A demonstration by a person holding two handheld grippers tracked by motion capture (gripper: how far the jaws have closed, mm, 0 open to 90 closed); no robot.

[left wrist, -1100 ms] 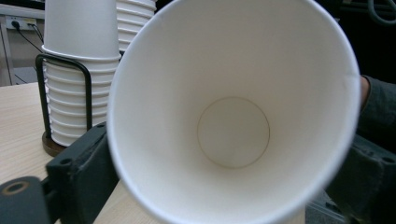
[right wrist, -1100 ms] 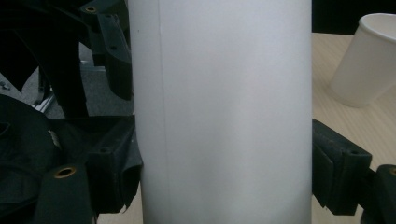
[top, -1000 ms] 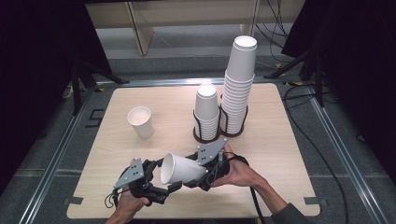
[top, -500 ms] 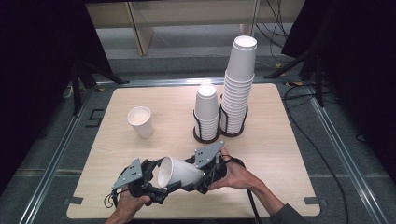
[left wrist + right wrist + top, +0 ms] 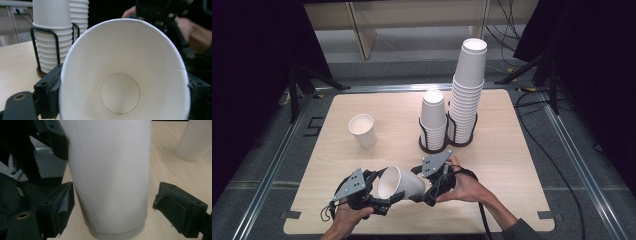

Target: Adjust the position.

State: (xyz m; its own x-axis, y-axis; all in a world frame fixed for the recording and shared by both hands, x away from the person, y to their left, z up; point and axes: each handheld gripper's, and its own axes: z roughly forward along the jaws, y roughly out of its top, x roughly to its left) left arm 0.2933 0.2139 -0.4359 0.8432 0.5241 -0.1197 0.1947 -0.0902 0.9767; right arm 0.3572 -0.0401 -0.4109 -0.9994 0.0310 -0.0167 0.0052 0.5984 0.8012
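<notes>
So we hold one paper cup (image 5: 399,184) sideways above the table (image 5: 522,165): left gripper (image 5: 379,202) fingers have just been closing onto its rim, right gripper (image 5: 424,192) fingers spread off its base. Setting it down remains.

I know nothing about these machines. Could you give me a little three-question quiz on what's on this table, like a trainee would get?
1. How many stacks of white paper cups stand in the black wire holder?
2. True or false: the lone white paper cup standing apart on the wooden table lies on its side.
3. The held white paper cup near the table's front edge is: A upright, B on its side, C upside down.
Key: 1 two; 2 false, it stands upright; 3 B.
</notes>
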